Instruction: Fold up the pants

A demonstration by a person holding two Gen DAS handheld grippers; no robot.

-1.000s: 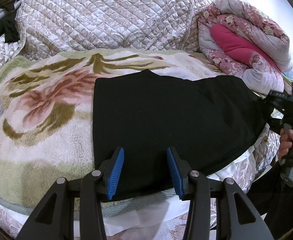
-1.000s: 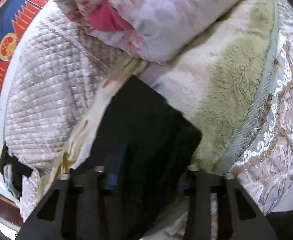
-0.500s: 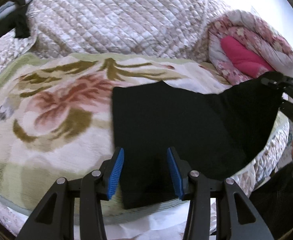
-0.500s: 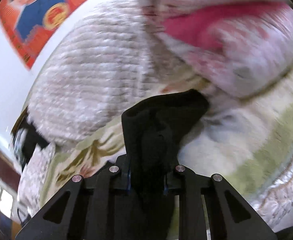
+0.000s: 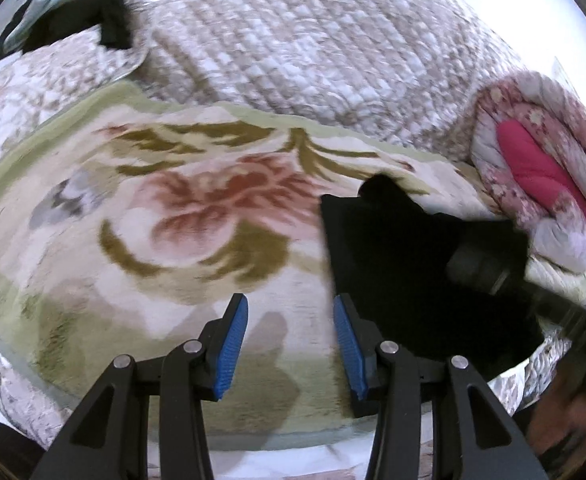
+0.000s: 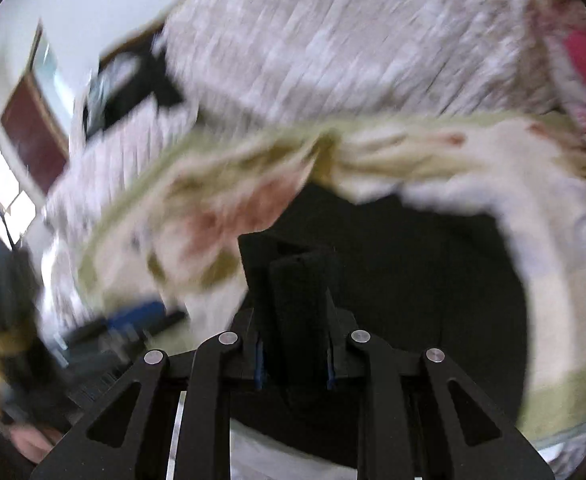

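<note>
step: folding, partly done | pants (image 5: 405,264): black, on bed blanket (image 5: 153,240), at 3 o'clock | right gripper (image 6: 293,320): jaws pinching pants edge | left gripper (image 5: 291,344): jaws spread, empty | left: lay fold flat

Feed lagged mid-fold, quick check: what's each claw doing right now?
Left claw: open, nothing between its pads, over the floral blanket.
Right claw: has just closed, shut on a bunched fold of the black pants.

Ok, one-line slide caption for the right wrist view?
Right gripper clamped on a bunched fold of black pants, carrying it over the floral blanket.
</note>
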